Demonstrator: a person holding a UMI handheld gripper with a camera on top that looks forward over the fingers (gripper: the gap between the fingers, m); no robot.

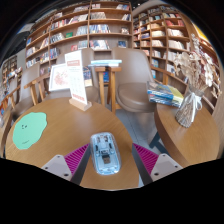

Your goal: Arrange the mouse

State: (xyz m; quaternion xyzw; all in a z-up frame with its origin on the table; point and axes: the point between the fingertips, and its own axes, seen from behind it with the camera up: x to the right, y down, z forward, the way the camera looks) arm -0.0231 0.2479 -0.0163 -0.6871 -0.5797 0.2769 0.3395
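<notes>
A translucent computer mouse [104, 151] lies on the round wooden table [60, 135], between my two fingers. My gripper [111, 158] is open: the pink pads [76, 157] stand apart on either side of the mouse, with a gap of bare table showing at each side. The mouse rests on the table on its own. A light green mat [29, 129] lies on the table to the left, beyond the left finger.
A standing sign card [77, 83] and a white card [60, 77] stand at the table's far side. A second table [195, 130] on the right bears a clear bag [188, 108] and a magazine [166, 96]. A chair [132, 95] and bookshelves [85, 25] lie beyond.
</notes>
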